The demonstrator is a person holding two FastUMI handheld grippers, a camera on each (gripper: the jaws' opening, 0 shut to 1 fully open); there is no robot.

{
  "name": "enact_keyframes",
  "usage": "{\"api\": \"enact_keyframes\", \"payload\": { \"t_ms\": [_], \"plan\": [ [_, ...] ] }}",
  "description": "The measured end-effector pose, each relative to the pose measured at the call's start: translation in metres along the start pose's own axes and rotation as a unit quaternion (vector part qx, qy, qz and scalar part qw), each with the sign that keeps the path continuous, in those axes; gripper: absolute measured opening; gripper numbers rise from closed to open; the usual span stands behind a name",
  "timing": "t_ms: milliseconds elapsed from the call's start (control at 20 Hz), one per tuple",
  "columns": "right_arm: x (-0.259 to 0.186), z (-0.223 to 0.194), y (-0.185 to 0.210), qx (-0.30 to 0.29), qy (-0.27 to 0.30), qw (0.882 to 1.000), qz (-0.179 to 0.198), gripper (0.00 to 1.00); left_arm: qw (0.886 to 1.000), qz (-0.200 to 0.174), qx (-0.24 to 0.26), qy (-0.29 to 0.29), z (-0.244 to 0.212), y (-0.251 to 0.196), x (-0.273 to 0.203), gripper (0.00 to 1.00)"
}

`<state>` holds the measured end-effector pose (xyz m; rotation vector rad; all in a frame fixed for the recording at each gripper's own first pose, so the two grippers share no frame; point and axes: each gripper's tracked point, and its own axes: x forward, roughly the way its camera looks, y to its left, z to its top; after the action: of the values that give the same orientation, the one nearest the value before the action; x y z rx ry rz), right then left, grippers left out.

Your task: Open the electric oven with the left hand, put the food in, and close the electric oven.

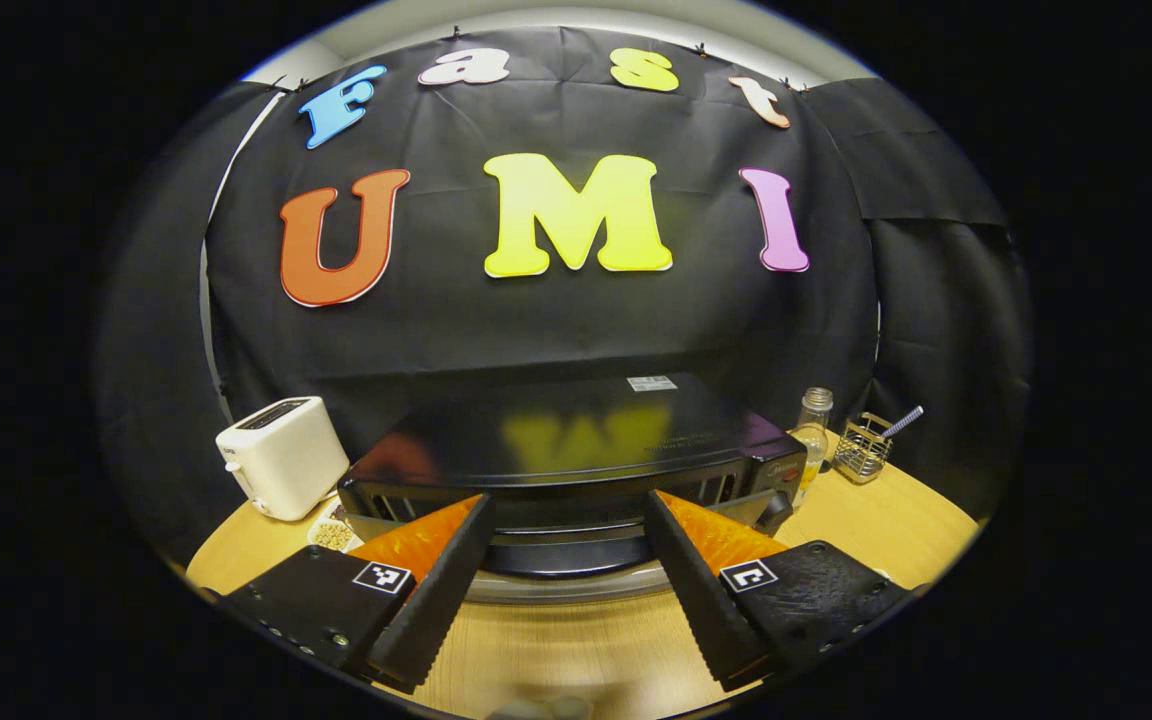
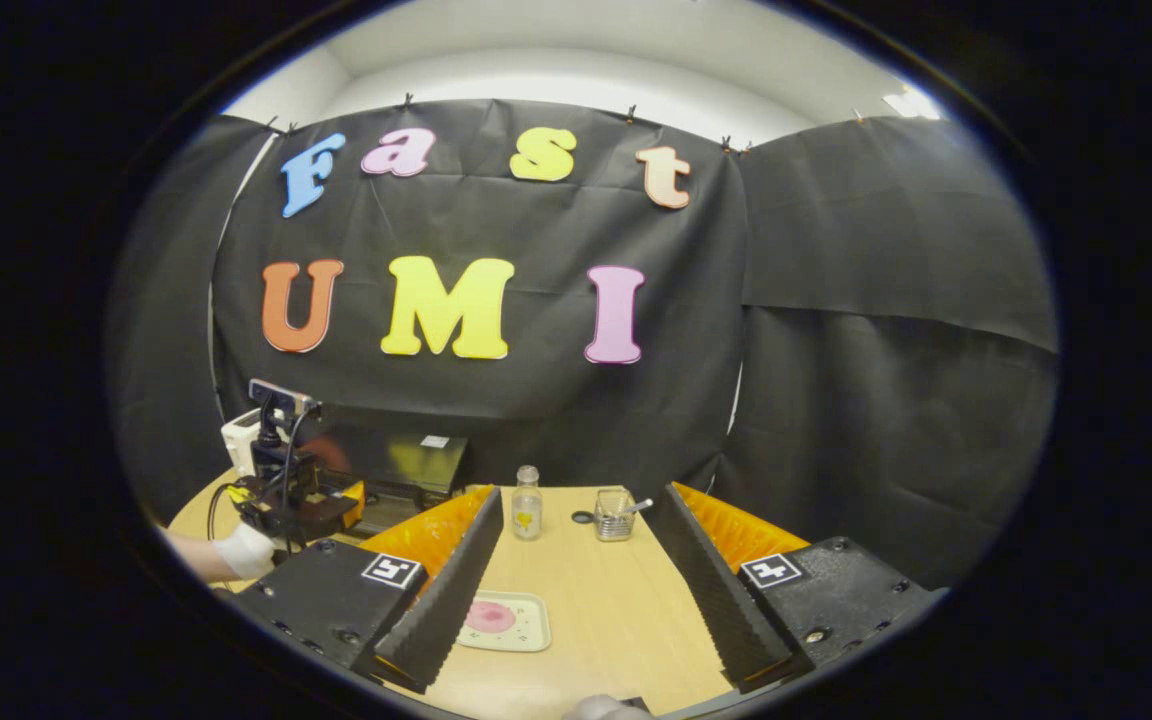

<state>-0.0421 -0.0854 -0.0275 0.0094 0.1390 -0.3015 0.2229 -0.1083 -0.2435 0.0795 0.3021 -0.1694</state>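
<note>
Here the black glossy electric oven [image 1: 576,450] is seen at twelve o'clock in the left gripper view, standing on the round light wooden table [image 1: 876,525], with its curved handle bar [image 1: 561,560] lying just ahead of and between the fingers of the left gripper [image 1: 566,570]. The oven is judged heavy and rigid, unlikely to slide; its door is presumably hinged low and glass-fronted, so the handle bar is best taken at its middle and drawn down evenly. The left gripper is held spread wide, level, pointed straight at the door, closing on nothing; whether a finger touches the handle cannot be told. A white toaster [image 1: 281,455] stands at nine o'clock of the oven, a clear glass bottle [image 1: 813,430] and a small wire basket [image 1: 861,448] at three o'clock. In the right gripper view the right gripper [image 2: 576,580] is likewise spread and empty, hovering over the table, with the small pale plate bearing pink food [image 2: 504,620] at six o'clock, near its left finger. The food is judged light and soft, the plate thin and perhaps slippery; its rim is the likeliest hold. The oven [image 2: 406,465] is seen at nine o'clock there, with the left gripper [image 2: 286,500] and a gloved hand [image 2: 241,552] before it.
</note>
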Motion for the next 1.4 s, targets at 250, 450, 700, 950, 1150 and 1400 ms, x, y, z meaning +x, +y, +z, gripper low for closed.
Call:
{"api": "enact_keyframes", "payload": {
  "t_ms": [250, 450, 700, 950, 1150, 1400],
  "plan": [
    [-0.012, -0.008, 0.006, 0.01, 0.006, 1.0, 0.012, 1.0, 1.0, -0.004, -0.017, 0.022, -0.021, -0.002, -0.028, 0.97],
    [-0.027, -0.013, 0.008, 0.007, 0.008, 1.0, 0.019, 1.0, 0.999, 0.0, -0.018, 0.044, -0.043, -0.004, -0.047, 0.97],
    [-0.037, -0.025, 0.003, 0.011, 0.02, 0.999, 0.022, 1.0, 0.997, 0.007, -0.015, 0.07, -0.074, -0.008, -0.066, 0.97],
    [-0.039, -0.048, -0.002, 0.008, 0.04, 0.999, 0.018, 1.0, 0.995, 0.011, -0.022, 0.1, -0.109, -0.012, -0.079, 0.97],
    [-0.043, -0.064, -0.011, 0.008, 0.056, 0.998, 0.005, 1.0, 0.993, 0.012, -0.023, 0.116, -0.129, -0.016, -0.084, 0.97],
    [-0.044, -0.081, -0.019, 0.018, 0.076, 0.997, -0.006, 0.98, 0.99, 0.01, -0.022, 0.141, -0.15, -0.017, -0.087, 0.97]
  ]
}}
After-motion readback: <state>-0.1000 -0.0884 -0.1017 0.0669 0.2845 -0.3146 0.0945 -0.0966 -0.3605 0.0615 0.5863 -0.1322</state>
